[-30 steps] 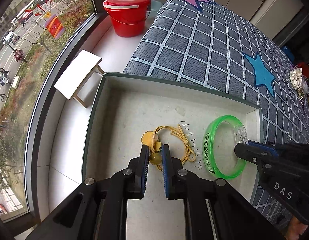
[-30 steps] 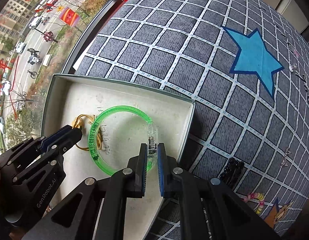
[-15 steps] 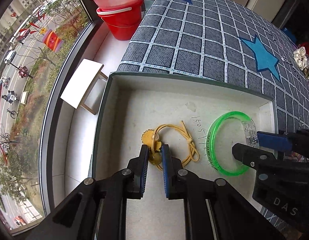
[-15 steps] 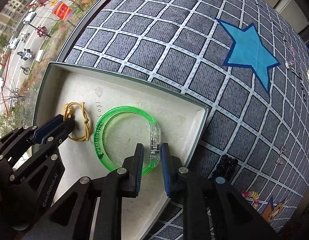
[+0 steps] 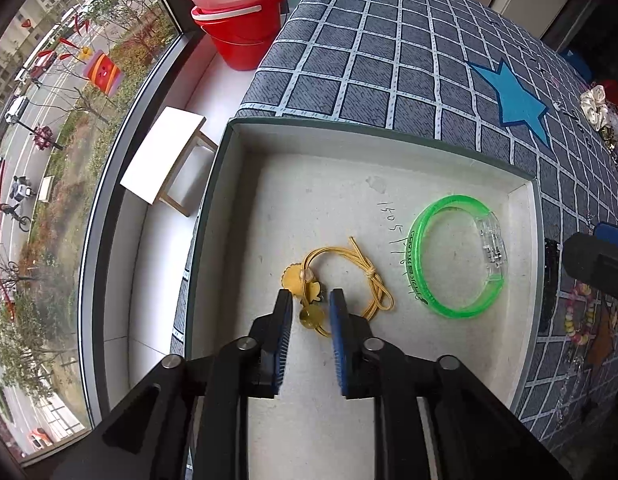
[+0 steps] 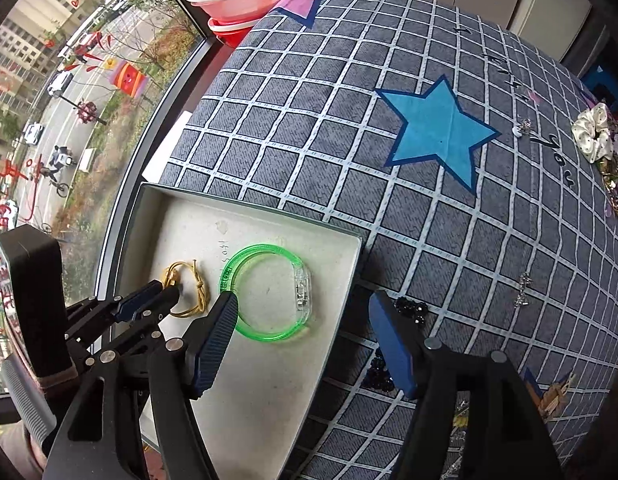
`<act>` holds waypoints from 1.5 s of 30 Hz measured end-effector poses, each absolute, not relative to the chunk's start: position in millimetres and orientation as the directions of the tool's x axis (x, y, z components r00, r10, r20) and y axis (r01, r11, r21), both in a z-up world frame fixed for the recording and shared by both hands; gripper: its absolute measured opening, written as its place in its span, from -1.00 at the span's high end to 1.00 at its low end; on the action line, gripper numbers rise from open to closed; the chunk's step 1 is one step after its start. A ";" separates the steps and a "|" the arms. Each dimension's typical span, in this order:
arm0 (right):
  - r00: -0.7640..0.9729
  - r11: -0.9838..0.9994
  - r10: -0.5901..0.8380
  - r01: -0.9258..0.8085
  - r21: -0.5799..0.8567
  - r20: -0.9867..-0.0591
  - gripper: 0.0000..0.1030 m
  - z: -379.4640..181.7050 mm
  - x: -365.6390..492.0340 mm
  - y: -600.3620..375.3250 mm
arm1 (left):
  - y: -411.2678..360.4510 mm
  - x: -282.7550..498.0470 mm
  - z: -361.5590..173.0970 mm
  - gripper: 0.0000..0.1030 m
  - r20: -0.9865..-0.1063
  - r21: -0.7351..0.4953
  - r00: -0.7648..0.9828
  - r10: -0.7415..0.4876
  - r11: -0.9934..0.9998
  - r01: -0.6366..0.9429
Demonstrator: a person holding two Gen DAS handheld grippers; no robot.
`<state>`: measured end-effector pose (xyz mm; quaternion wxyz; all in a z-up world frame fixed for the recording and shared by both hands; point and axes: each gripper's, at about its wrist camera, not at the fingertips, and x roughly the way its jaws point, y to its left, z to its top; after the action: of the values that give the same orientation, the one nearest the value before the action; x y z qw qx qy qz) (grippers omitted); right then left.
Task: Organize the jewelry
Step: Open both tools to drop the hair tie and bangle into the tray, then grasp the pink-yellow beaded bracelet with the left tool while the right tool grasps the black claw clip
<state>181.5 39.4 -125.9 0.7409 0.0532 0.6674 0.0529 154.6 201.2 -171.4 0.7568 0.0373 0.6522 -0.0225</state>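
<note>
Green bangle (image 5: 457,256) lies flat on the floor of the shallow white tray (image 5: 349,136), toward the tray's right side in the left wrist view, its clear clasp segment facing the right wall. Not touched by either tool.

Yellow hair tie (image 5: 341,276), with its small flower charm, lies flat in the same tray, just left of the bangle and apart from it. Handwritten marks on the tray floor run between the two.

Left tongs (image 5: 309,316) point down over the hair tie; jaws are opening, the charm end sits between the blue pads, neither pad pressing on it. Released.

Right tongs (image 6: 303,312) stand above the tray's right edge; jaws are opening and wide, the bangle seen below the gap, not contacted. Released.

Tray rests at the corner of a grey checked cloth (image 6: 389,200) with star motifs. Black beaded piece (image 6: 409,308) lies on the cloth just outside the tray wall. Cream scrunchie (image 6: 595,132) lies well apart, at the far edge.
</note>
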 end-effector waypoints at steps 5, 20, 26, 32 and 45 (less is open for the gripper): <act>0.091 0.986 0.149 0.061 0.155 -0.985 -0.46 -120.5 159.1 5.4 | 189.6 144.4 -155.2 -1.00 -0.982 0.066 0.183 0.049 0.994 0.086; 0.085 0.949 0.170 0.253 0.186 -0.982 -0.69 -111.5 87.0 -78.7 | 151.0 124.1 -120.6 -1.00 -0.980 0.102 0.188 0.066 0.977 0.189; 0.114 0.907 0.197 0.355 0.225 -0.974 -0.70 -109.7 58.6 -109.5 | 137.1 118.0 -101.0 -1.00 -0.972 0.089 0.231 0.034 0.969 0.230; 0.141 0.857 0.197 0.455 0.240 -0.970 -0.71 -109.3 36.5 -138.4 | 111.5 111.2 -83.9 -1.00 -0.965 0.089 0.263 0.007 0.950 0.299; 0.157 0.792 0.139 0.575 0.205 -0.978 -0.71 -99.6 -13.5 -197.8 | 37.7 103.4 -74.8 -1.00 -0.968 0.068 0.244 -0.048 0.892 0.448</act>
<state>-13.5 -197.8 -99.6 0.7060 0.2832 0.6305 -0.1543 103.4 37.7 -74.8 0.7706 0.1682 0.5932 -0.1609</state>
